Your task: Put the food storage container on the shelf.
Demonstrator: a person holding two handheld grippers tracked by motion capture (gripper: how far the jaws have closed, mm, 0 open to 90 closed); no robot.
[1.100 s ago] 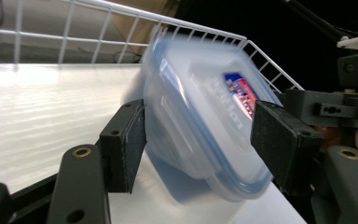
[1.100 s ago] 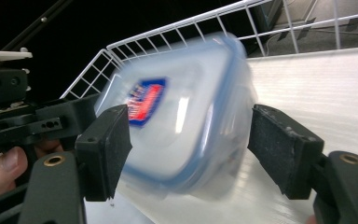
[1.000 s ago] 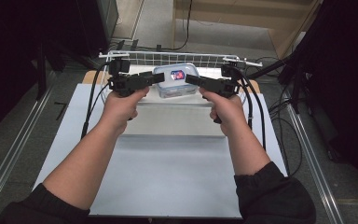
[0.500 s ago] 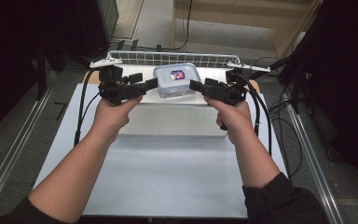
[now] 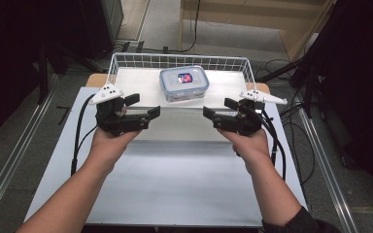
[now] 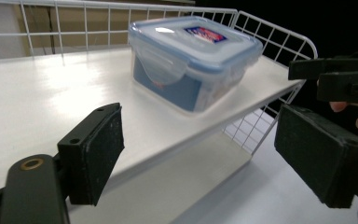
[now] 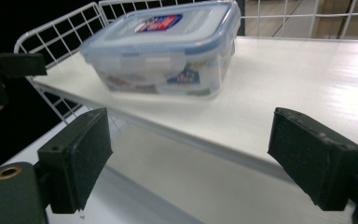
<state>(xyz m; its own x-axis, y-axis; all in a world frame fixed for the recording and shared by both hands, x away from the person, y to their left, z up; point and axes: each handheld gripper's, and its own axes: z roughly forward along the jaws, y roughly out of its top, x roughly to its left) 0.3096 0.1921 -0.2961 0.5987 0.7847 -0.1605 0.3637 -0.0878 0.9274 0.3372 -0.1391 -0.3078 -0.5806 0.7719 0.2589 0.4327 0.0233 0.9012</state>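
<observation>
1. Both the left tongs (image 5: pixel 149 115) and right tongs (image 5: pixel 212 115) have just been opening; they gape empty, well short of the lidded container (image 5: pixel 184 83).
2. The container sits on the raised shelf (image 5: pixel 136 82) inside the wire basket (image 5: pixel 126 60), lid up, its long axis running across the worktop (image 5: pixel 175 194).
3. Risk, as I judge it: uneven pinching from the two ends could skew or slide the container against the basket wall.

The box (image 5: pixel 184 83) sits on the shelf (image 5: pixel 136 82) inside the wire basket (image 5: pixel 177 60). The left gripper (image 5: pixel 151 114) and right gripper (image 5: pixel 208 114) flank it, nearer the person.

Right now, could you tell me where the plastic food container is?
In the high view, the container sits on the raised white shelf inside the wire basket, centred beyond both grippers.
</observation>
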